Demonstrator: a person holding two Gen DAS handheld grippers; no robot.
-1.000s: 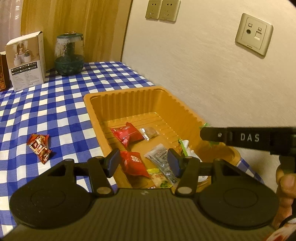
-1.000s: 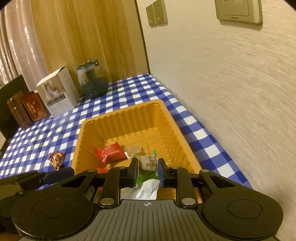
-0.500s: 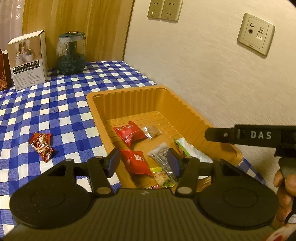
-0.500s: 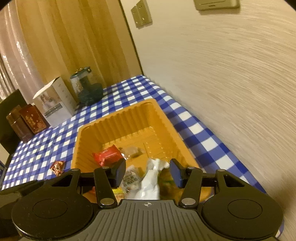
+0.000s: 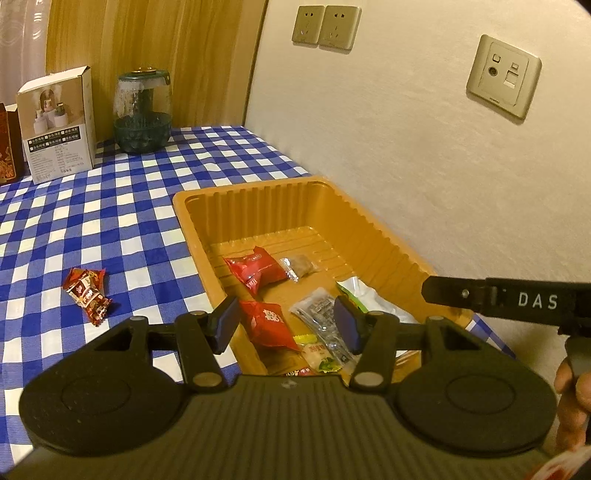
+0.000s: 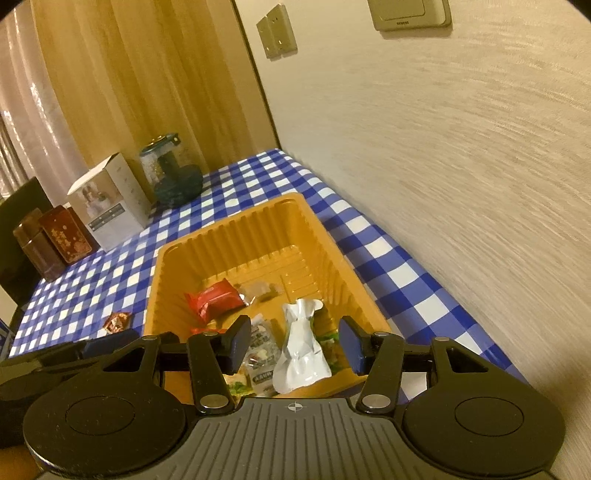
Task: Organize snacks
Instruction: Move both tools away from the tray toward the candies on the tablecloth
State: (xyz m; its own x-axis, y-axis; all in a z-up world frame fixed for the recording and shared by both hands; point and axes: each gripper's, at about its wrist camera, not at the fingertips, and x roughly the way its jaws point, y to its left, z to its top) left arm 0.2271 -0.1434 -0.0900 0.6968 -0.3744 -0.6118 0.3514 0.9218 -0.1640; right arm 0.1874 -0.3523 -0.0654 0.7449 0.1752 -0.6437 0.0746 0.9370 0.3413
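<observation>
An orange ribbed tray (image 5: 258,201) (image 6: 266,225) sits on the blue checked tablecloth by the wall. In it lie two red packets (image 5: 258,271) (image 5: 267,323), a clear candy (image 5: 299,264), a grey-clear packet (image 5: 317,310) and a white and green packet (image 5: 364,293) (image 6: 301,350). One red-brown snack (image 5: 86,291) (image 6: 117,320) lies on the cloth left of the tray. My left gripper (image 5: 286,325) is open and empty over the tray's near end. My right gripper (image 6: 293,345) is open and empty above the white and green packet.
A white carton (image 5: 55,123), a dark green glass jar (image 5: 142,110) and dark red boxes (image 6: 64,238) stand at the table's far left. The wall with sockets (image 5: 327,24) runs along the right, close to the tray.
My right gripper opened and let the white and green packet drop into the tray, then drew back a little. My left gripper stayed open and hardly moved.
</observation>
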